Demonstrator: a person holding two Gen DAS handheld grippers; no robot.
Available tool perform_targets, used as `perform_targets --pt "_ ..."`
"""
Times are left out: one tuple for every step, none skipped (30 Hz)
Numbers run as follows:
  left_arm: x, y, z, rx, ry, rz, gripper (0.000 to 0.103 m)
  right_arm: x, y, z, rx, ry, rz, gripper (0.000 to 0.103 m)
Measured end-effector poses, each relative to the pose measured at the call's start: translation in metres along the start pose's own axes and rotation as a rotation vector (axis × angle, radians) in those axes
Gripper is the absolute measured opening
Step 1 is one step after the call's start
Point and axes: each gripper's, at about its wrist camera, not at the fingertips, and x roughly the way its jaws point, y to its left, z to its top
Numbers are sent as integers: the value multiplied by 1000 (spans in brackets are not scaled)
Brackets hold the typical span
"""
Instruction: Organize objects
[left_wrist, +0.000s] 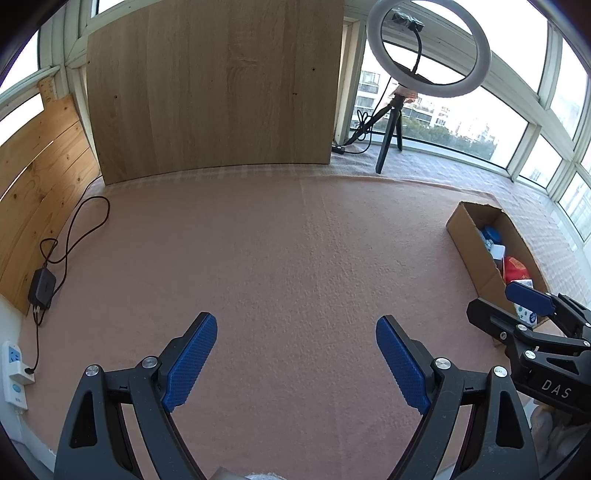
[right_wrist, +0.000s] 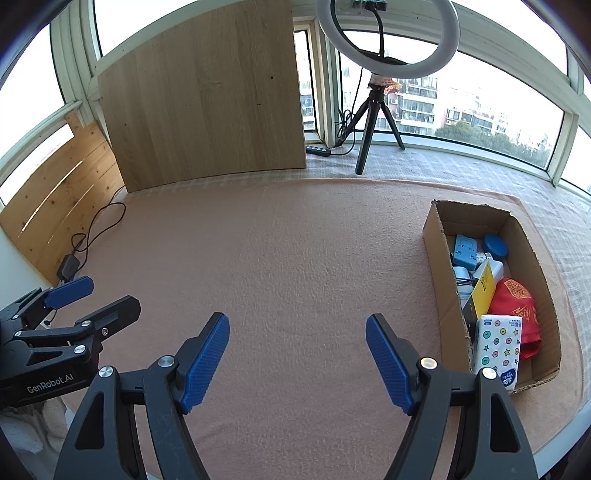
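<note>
1. Cardboard box (right_wrist: 436, 236) is sitting at the pink mat's (right_wrist: 295, 240) right edge, packed with tissue pack (right_wrist: 498, 347), red pouch (right_wrist: 517, 299), blue items
2. Left gripper (left_wrist: 295, 363) and right gripper (right_wrist: 297, 360) are hovering spread, empty
3. Only the left view is showing the wall socket (left_wrist: 13, 369)

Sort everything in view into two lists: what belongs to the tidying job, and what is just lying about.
Job:
cardboard box
tissue pack
red pouch
blue lid
left tongs, open
right tongs, open

Lying about:
ring light
power adapter
wooden board
wall socket
</note>
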Motion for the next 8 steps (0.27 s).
perform_targets --pt "3 -1 0 5 14 -1 90 1 0 0 3 3 3 73" --pt "4 -1 0 9 14 1 90 1 0 0 2 5 3 73" --pt "4 -2 -1 12 8 -1 90 2 1 0 0 5 1 73" --pt "5 -3 -2 17 10 -3 90 2 1 0 -2 4 0 73" --pt "5 -4 -2 19 7 -5 90 2 2 0 -5 3 0 73" --pt "4 -4 -3 20 0 -5 90 2 3 0 -10 3 0 73" --pt "4 -5 -2 27 -7 -4 90 2 4 0 -13 2 -1 73" --pt "4 -5 -2 34 -8 -3 90 2 4 0 -15 2 -3 73"
